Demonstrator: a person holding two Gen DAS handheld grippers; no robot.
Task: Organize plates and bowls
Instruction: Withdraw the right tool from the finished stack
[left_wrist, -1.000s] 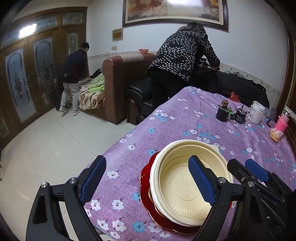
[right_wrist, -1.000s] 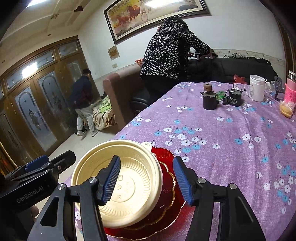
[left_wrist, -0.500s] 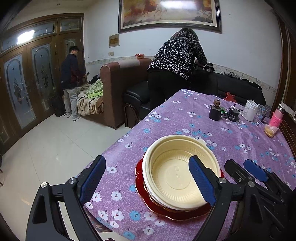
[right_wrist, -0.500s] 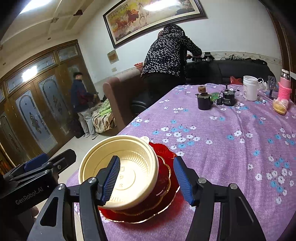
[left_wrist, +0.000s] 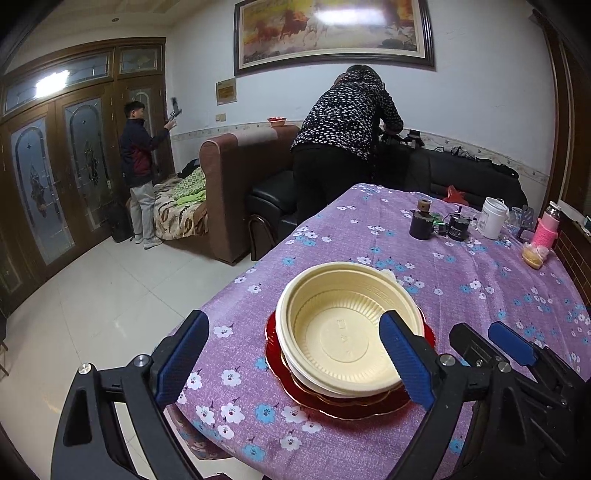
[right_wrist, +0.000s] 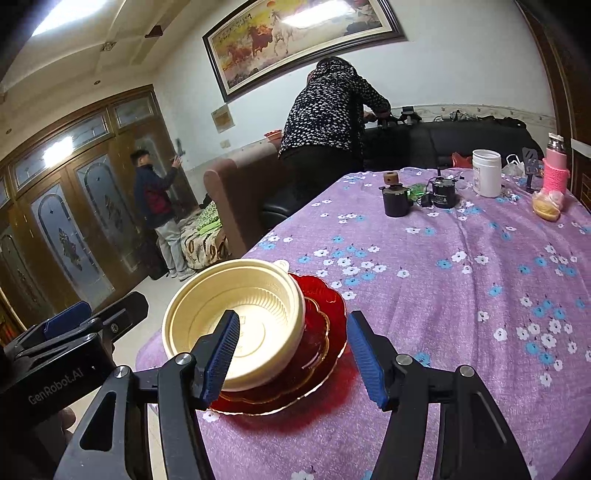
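Note:
A stack of cream plastic bowls (left_wrist: 343, 343) (right_wrist: 236, 295) sits on an amber plate atop a red plate (left_wrist: 332, 406) (right_wrist: 321, 295), near the front left corner of the purple flowered table (left_wrist: 461, 266). My left gripper (left_wrist: 293, 319) hovers short of the stack, its jaws opening wide with nothing gripped; the right blue pad overlaps the bowl's rim in the picture. My right gripper (right_wrist: 292, 318) is open, its fingers framing the bowl's right side and the plates without touching them. Each gripper shows at the edge of the other's view.
At the far end of the table stand a dark cup (left_wrist: 421, 225), a white jar (left_wrist: 493, 218) and a pink bottle (left_wrist: 546, 229). A person (left_wrist: 340, 147) bends over the black sofa behind the table. Another person (left_wrist: 140, 173) stands by the wooden doors. The table's edge lies just below the plates.
Both grippers have drawn back from the stack, which now looks smaller and farther away. The bowls and plates stay put. The person by the doors has stood up and raised an arm.

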